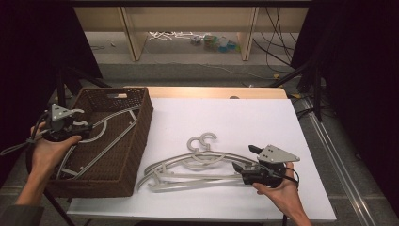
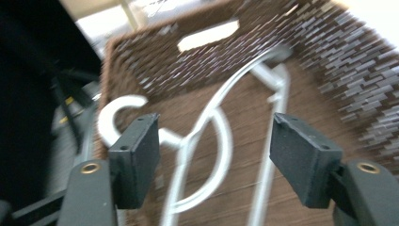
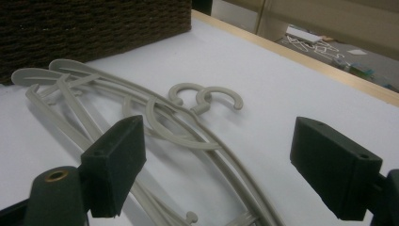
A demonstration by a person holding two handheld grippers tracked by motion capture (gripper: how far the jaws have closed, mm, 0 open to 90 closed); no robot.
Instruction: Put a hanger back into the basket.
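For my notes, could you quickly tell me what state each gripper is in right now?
Left gripper: open, holding nothing, above the hanger in the basket.
Right gripper: open, holding nothing, by the hangers on the table.

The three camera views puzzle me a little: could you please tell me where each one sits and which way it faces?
High view: above the person's side, looking forward and down on the table; both forearms enter from below, with the left gripper over the basket and the right gripper at the hangers.
Left gripper view: rides that gripper, looks into the basket at the hanger inside; its open jaws show.
Right gripper view: looks low across the table at the hangers; its open jaws show.
Shared: all three see the basket.
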